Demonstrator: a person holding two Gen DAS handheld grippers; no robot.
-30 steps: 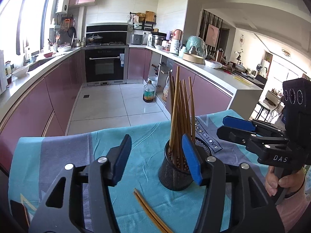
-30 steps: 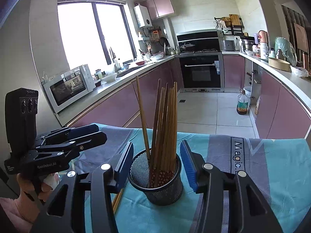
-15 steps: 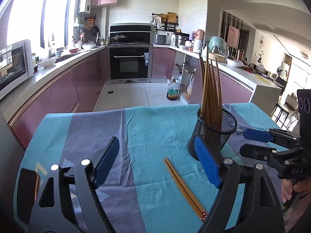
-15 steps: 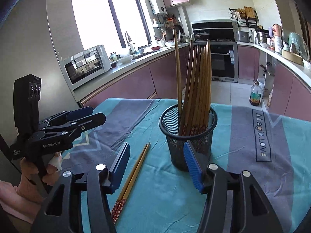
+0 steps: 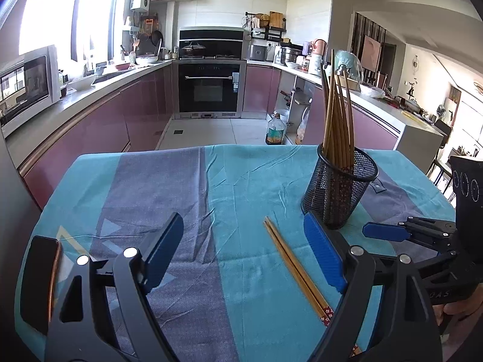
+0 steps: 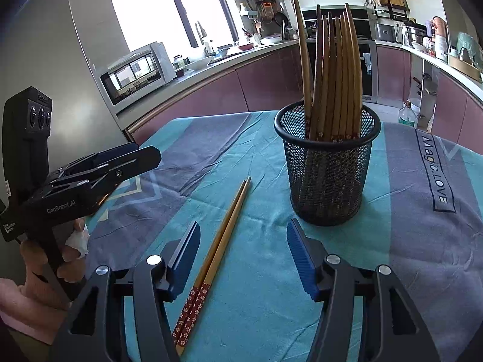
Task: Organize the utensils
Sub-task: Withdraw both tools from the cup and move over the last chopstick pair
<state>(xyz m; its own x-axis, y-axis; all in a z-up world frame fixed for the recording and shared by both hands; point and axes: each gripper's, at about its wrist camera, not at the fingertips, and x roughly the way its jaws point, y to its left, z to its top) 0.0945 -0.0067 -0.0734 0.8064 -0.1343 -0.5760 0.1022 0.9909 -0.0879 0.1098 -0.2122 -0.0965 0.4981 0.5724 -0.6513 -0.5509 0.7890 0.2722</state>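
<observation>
Both your grippers have dropped toward the table since a second ago, bringing the loose chopstick pair (image 6: pixel 223 242) into view. Your right gripper (image 6: pixel 243 246) now straddles it, empty, not fully spread; your left gripper (image 5: pixel 243 250) gapes wide, empty. Closing carelessly could catch one stick only, or knock the mesh holder (image 6: pixel 327 175) just beyond. Only the left view shows a phone (image 5: pixel 40 283) at the cloth's edge.

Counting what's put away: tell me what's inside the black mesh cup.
The black mesh cup holds a bundle of brown chopsticks standing upright, patterned red ends down. Overlap prevents an exact count, and the cup's bottom is hidden.
</observation>
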